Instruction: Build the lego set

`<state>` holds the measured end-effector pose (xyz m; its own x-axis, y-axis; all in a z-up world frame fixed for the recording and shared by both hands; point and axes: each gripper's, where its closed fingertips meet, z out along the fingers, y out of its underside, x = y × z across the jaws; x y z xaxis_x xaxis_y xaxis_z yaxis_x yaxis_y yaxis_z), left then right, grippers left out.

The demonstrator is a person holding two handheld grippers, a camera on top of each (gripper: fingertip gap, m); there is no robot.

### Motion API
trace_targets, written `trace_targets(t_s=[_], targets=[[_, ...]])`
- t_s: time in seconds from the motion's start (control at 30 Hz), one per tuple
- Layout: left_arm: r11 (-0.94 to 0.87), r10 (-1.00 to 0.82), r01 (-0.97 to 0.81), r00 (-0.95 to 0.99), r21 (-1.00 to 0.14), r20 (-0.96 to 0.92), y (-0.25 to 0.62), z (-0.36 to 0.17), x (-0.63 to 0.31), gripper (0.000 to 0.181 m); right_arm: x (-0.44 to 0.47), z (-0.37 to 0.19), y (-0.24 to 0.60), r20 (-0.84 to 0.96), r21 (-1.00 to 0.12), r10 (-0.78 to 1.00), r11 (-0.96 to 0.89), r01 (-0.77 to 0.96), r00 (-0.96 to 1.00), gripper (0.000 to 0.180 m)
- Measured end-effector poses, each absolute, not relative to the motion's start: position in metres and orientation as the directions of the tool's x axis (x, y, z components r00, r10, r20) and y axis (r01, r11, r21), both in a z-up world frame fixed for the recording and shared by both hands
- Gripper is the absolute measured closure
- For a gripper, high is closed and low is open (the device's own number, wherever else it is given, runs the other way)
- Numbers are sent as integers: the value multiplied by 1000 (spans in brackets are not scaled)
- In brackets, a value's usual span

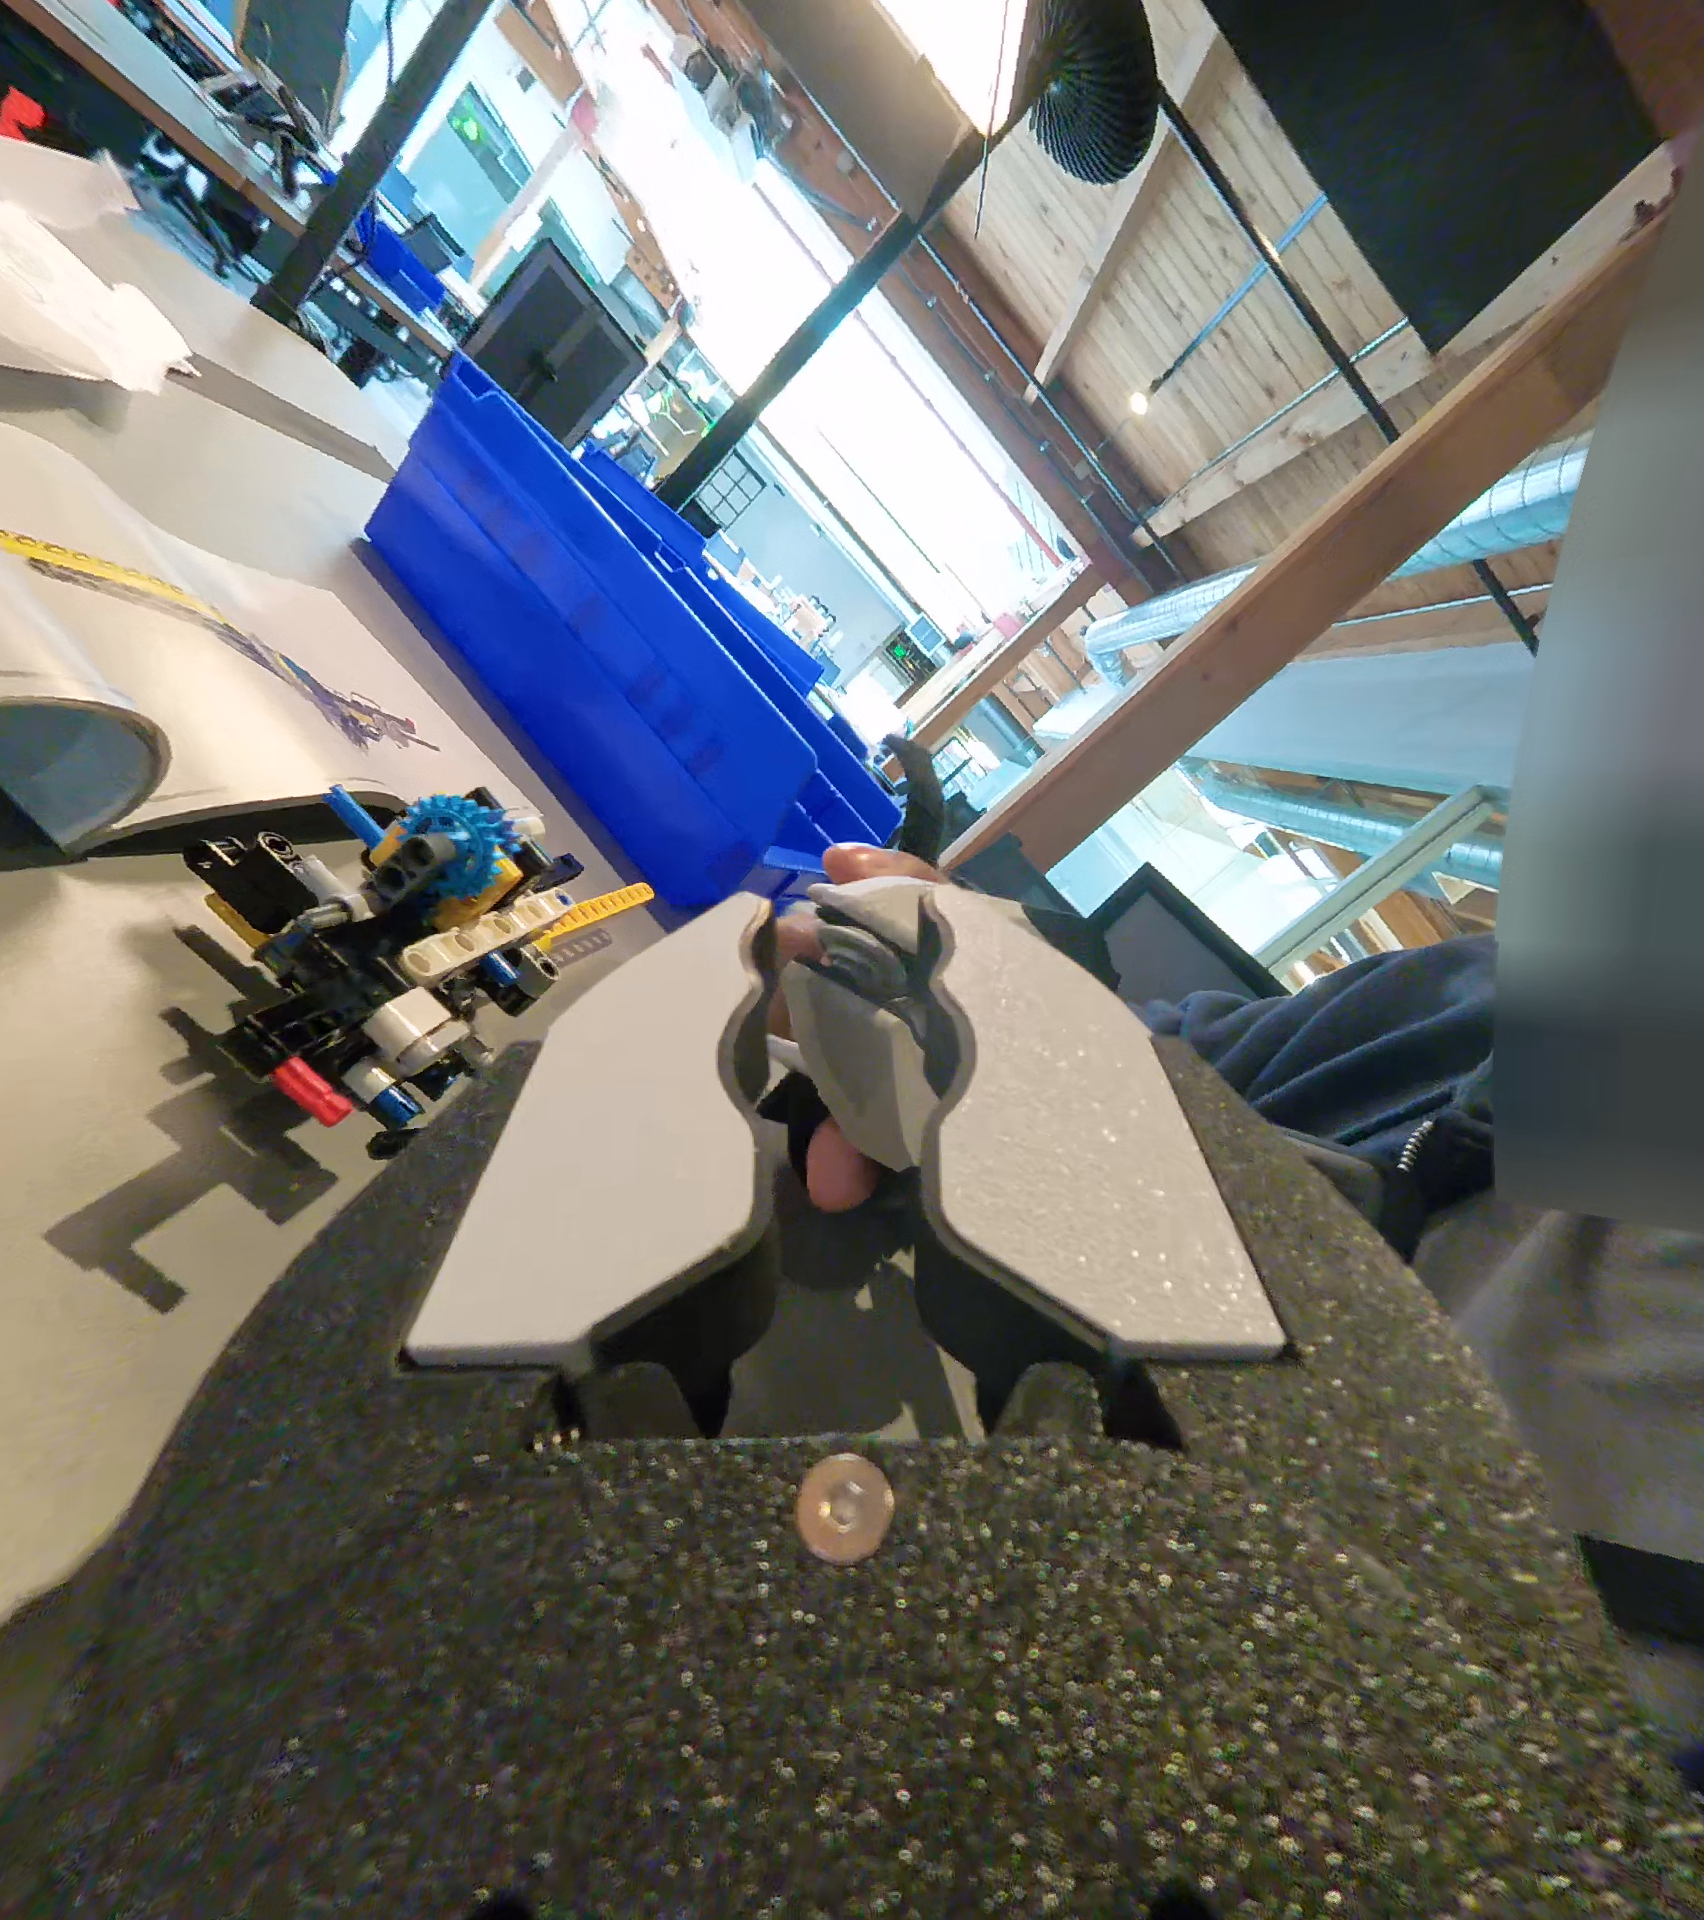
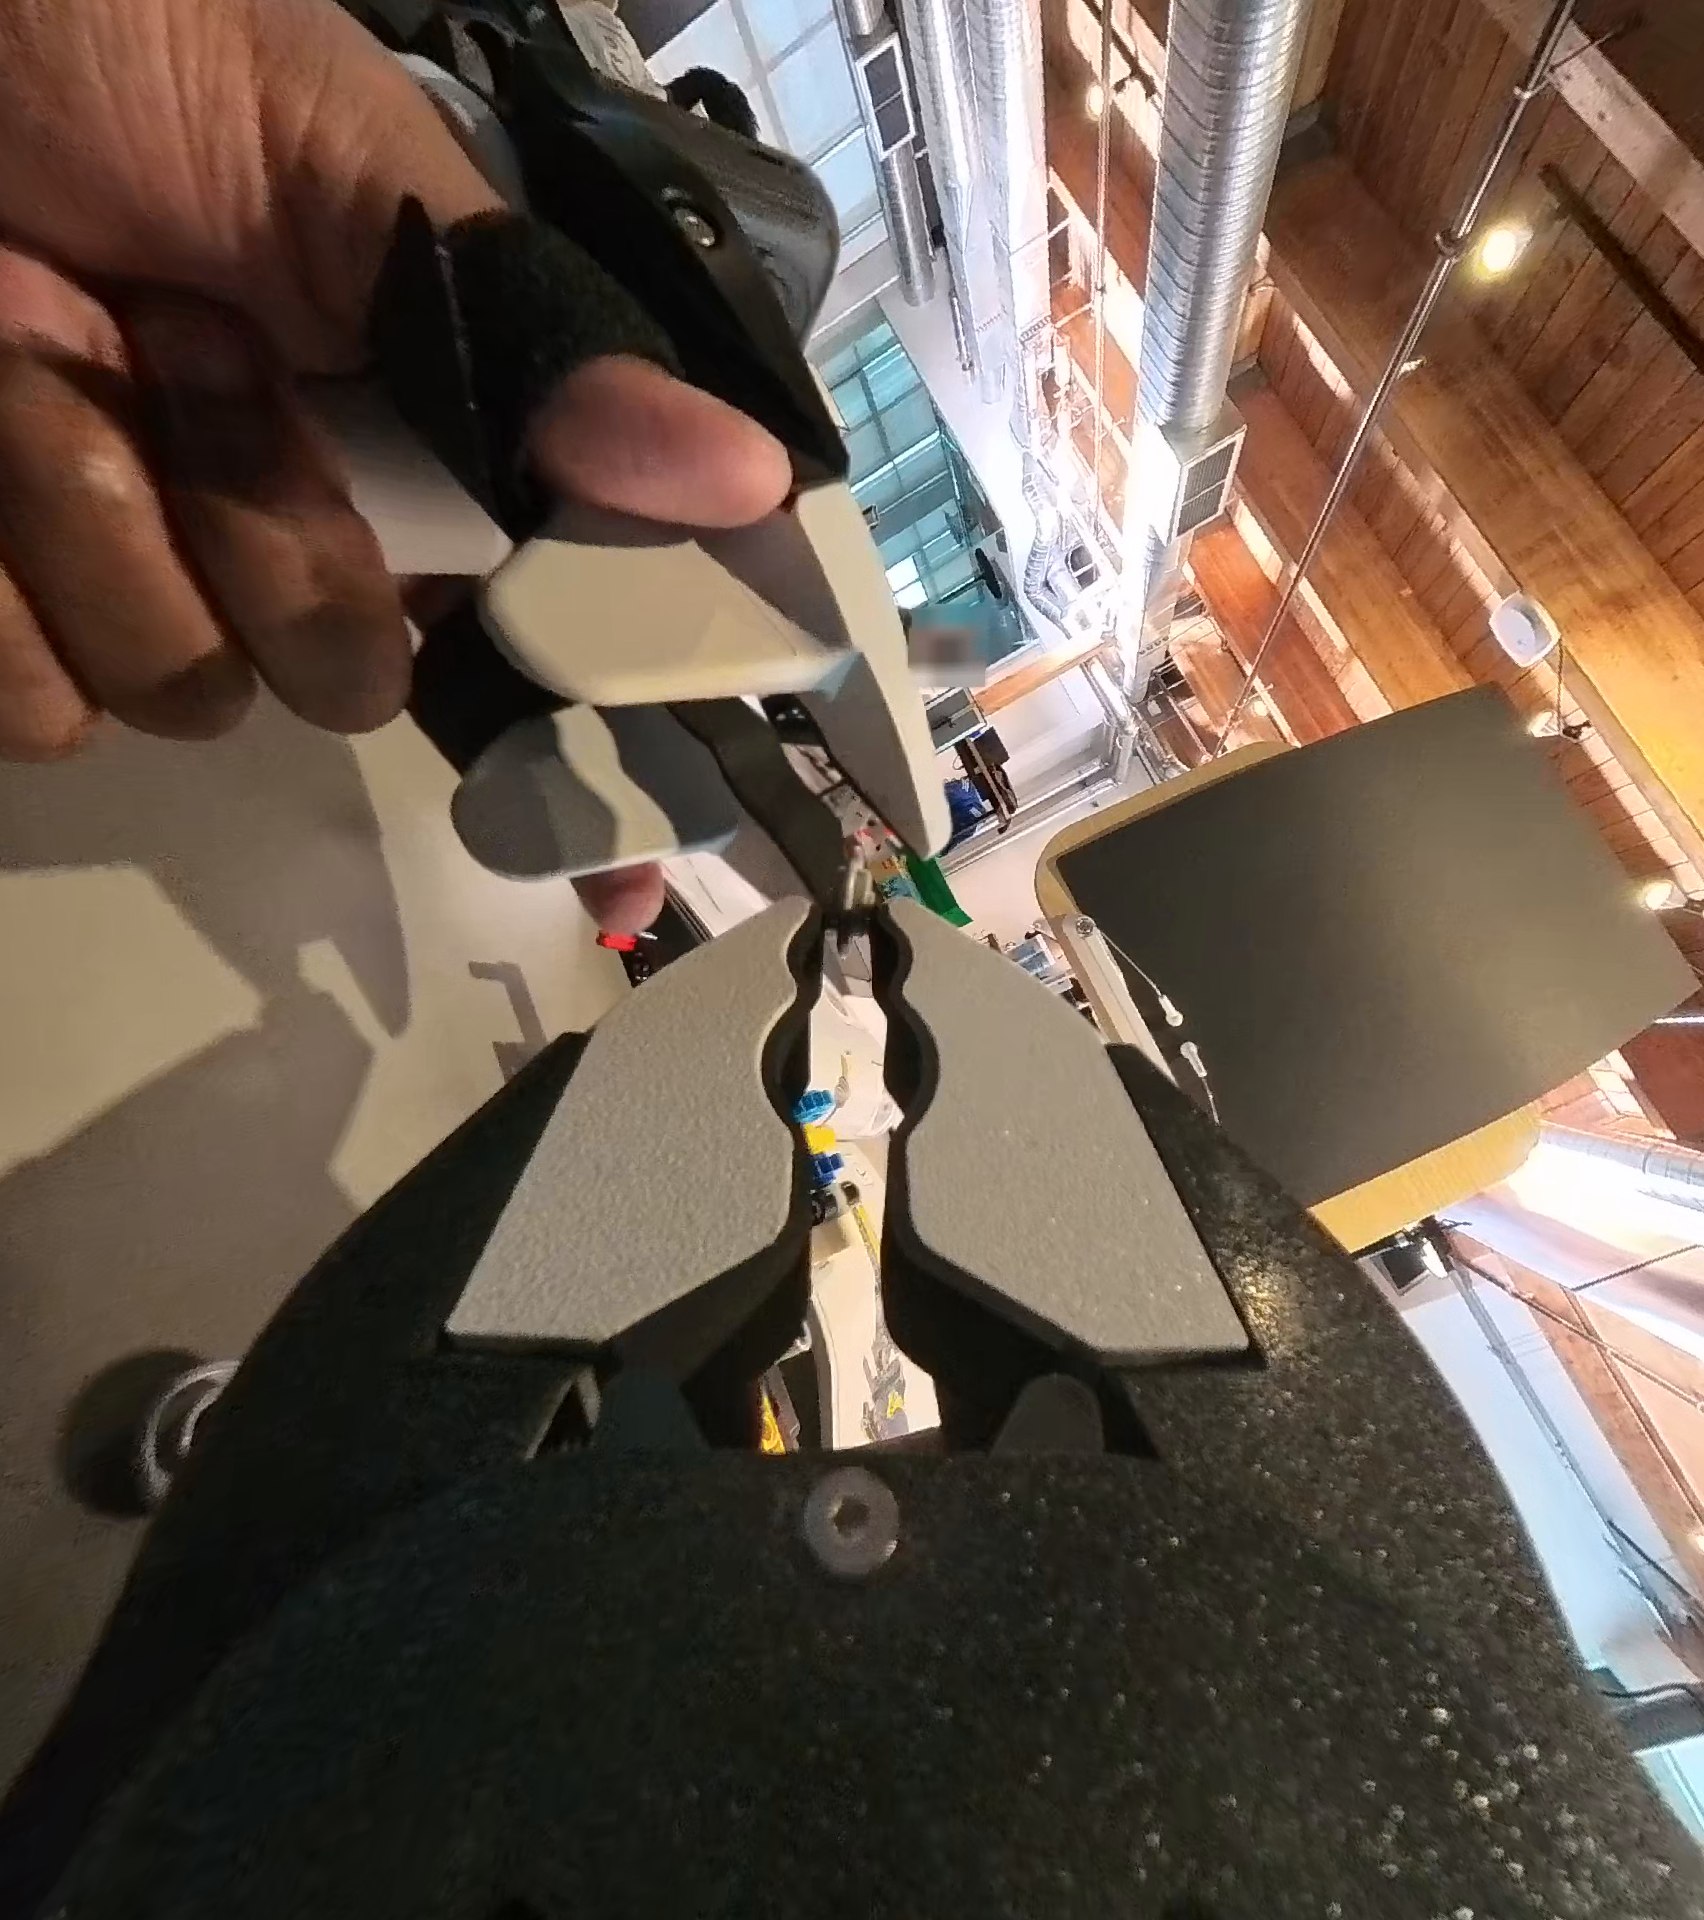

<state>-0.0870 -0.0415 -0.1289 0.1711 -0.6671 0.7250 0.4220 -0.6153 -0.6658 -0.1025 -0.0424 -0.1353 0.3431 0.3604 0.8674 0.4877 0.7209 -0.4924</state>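
Both my grippers meet tip to tip, passing a tiny part: right fingers nearly closed, left fingers nearly closed, grip unclear. Lego model sits on counter left; next, align the piece

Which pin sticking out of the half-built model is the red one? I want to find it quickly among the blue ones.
The red pin juts from the lego model at its low near corner, beside blue pins.

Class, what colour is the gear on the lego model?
Blue gear, clearest in the left wrist view.
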Motion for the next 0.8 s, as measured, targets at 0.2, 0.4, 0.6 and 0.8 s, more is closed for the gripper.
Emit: trace_targets(t_s=[0.2, 0.4, 0.6, 0.8], targets=[[-619, -670, 418, 161, -665, 724, -43, -128, -87, 153, -99, -129, -43, 861, -500, 358, 725, 475, 361, 172], [-601, -696, 395, 171, -695, 698, -47, -128, -83, 156, -98, -130, -43, 856, -510, 368, 718, 474, 364, 171], [-510, -727, 370, 298, -777, 619, -40, -130, -95, 157, -97, -134, -40, 847, -528, 396, 701, 480, 354, 171], [-363, -753, 251, 488, -897, 441, -34, -135, -107, 157, -96, -138, -38, 833, -553, 431, 677, 486, 348, 172]])
